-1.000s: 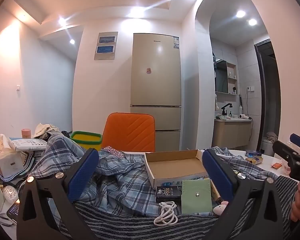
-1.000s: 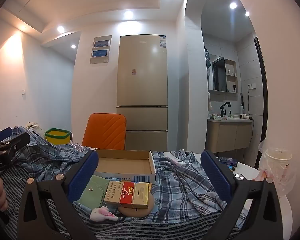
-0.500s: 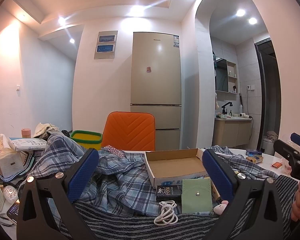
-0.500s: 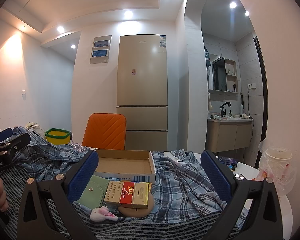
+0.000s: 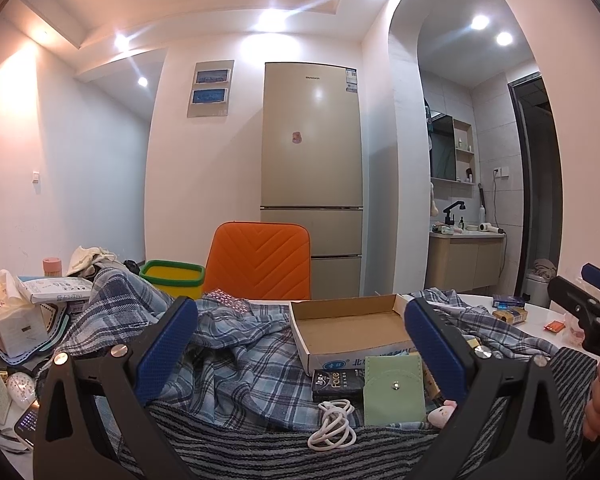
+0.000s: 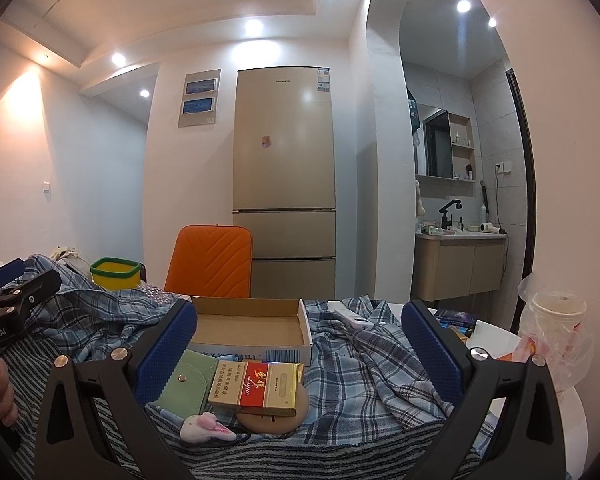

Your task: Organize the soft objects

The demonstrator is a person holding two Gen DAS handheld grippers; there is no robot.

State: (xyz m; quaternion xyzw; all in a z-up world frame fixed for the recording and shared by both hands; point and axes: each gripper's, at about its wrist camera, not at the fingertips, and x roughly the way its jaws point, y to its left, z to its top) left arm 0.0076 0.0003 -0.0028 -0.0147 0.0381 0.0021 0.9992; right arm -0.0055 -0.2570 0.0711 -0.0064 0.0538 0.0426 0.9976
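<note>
Left gripper [image 5: 300,344] was spread wide with nothing between its fingers, raised over the cluttered table. Far left sat a tissue pack [image 5: 14,318]. Plaid shirt [image 5: 236,356] lay crumpled across the table's middle on a striped cloth [image 5: 260,440]. Coiled white cable [image 5: 333,424] rested on the striped cloth. Behind it, the empty cardboard box [image 5: 350,328] sat on the shirt. Green pouch [image 5: 394,388] lay just in front of the box, with a small pink plush [image 6: 206,426] near it. Cigarette pack [image 6: 256,388] rested on a round tan disc [image 6: 274,416]. Right gripper [image 6: 299,344] was likewise spread wide, holding nothing. Far right stood a bagged cup [image 6: 556,336].
</note>
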